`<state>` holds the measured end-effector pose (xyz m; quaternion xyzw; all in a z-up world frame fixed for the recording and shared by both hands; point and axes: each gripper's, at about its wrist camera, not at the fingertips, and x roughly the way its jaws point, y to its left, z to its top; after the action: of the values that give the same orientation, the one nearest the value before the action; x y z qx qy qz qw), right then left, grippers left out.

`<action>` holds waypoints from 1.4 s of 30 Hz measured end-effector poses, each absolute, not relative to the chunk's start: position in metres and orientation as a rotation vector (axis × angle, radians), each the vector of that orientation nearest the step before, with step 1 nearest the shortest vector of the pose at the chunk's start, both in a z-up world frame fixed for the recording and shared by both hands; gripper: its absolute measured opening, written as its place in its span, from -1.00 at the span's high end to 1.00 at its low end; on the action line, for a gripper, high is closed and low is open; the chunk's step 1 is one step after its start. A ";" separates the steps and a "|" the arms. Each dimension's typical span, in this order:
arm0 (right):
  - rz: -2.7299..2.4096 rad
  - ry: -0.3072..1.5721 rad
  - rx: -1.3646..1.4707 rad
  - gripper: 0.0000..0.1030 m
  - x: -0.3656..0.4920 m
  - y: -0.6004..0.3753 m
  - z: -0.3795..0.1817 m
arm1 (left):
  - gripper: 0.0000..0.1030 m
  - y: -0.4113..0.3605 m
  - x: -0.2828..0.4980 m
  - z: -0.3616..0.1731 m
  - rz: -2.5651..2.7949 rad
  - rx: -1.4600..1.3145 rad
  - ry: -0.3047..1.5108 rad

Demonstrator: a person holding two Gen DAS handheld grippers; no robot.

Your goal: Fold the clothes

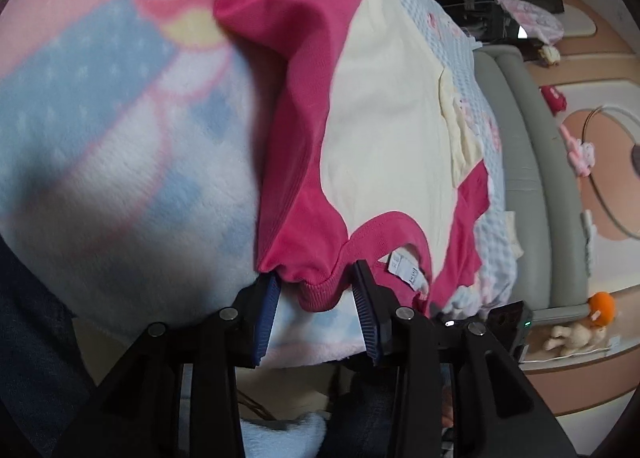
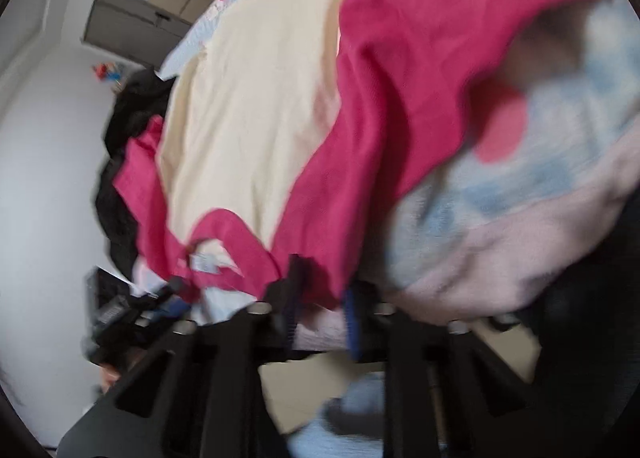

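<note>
We found the folding barely begun. The pink-and-cream shirt [image 1: 372,130] lay spread, collar nearest us, on a fleecy blanket [image 1: 120,162]. Our left gripper [image 1: 316,290] stood with jaws apart, the ribbed shoulder edge loose between them. Our right gripper [image 2: 320,282] was clamped on the near pink shoulder. No fold was yet made, we judged.

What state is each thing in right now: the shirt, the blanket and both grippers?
Pink and cream shirt: spread on the blanket, pink sleeve rumpled, not folded.
Fleece blanket: lying under the shirt.
Left gripper: open, collar edge between the jaws, pads apart.
Right gripper: shut on the shirt's pink shoulder fabric; view blurred.
</note>
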<state>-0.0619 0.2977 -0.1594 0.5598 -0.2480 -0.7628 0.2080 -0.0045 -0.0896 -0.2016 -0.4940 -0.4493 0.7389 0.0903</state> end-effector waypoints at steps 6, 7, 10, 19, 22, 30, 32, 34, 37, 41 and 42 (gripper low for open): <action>-2.067 -0.808 1.509 0.68 -0.065 0.311 -0.159 | 0.30 -0.101 0.001 -0.200 2.182 -1.342 -1.476; -2.033 -0.860 1.485 0.54 -0.066 0.312 -0.160 | 0.26 -0.102 0.001 -0.201 2.172 -1.320 -1.500; -2.003 -0.903 1.457 0.15 -0.072 0.307 -0.167 | 0.29 -0.100 -0.005 -0.204 2.147 -1.314 -1.522; -2.006 -0.876 1.371 0.75 -0.072 0.279 -0.157 | 0.53 -0.076 -0.025 -0.202 2.185 -1.358 -1.354; -1.981 -0.873 1.504 0.60 -0.080 0.271 -0.184 | 0.76 -0.068 -0.030 -0.204 2.204 -1.401 -1.328; -2.111 -0.728 1.360 0.92 -0.055 0.276 -0.124 | 0.88 -0.057 -0.008 -0.156 2.304 -1.336 -1.150; -2.124 -0.703 1.300 0.92 -0.049 0.277 -0.109 | 0.88 -0.059 -0.002 -0.154 2.315 -1.333 -1.129; -2.129 -0.689 1.270 0.92 -0.044 0.278 -0.100 | 0.88 -0.061 0.002 -0.157 2.306 -1.339 -1.140; -2.091 -0.746 1.325 0.92 -0.042 0.282 -0.113 | 0.88 -0.067 0.008 -0.165 2.285 -1.383 -1.141; -2.089 -0.742 1.423 0.90 -0.044 0.274 -0.135 | 0.78 -0.067 0.006 -0.192 2.229 -1.565 -1.137; -2.089 -0.748 1.480 0.84 -0.043 0.278 -0.141 | 0.72 -0.068 0.006 -0.200 2.201 -1.643 -1.141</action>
<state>-0.0434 0.2784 -0.1414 0.5393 -0.2726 -0.7613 0.2352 0.0056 -0.0679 -0.1998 -0.5505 -0.3823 0.7375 0.0833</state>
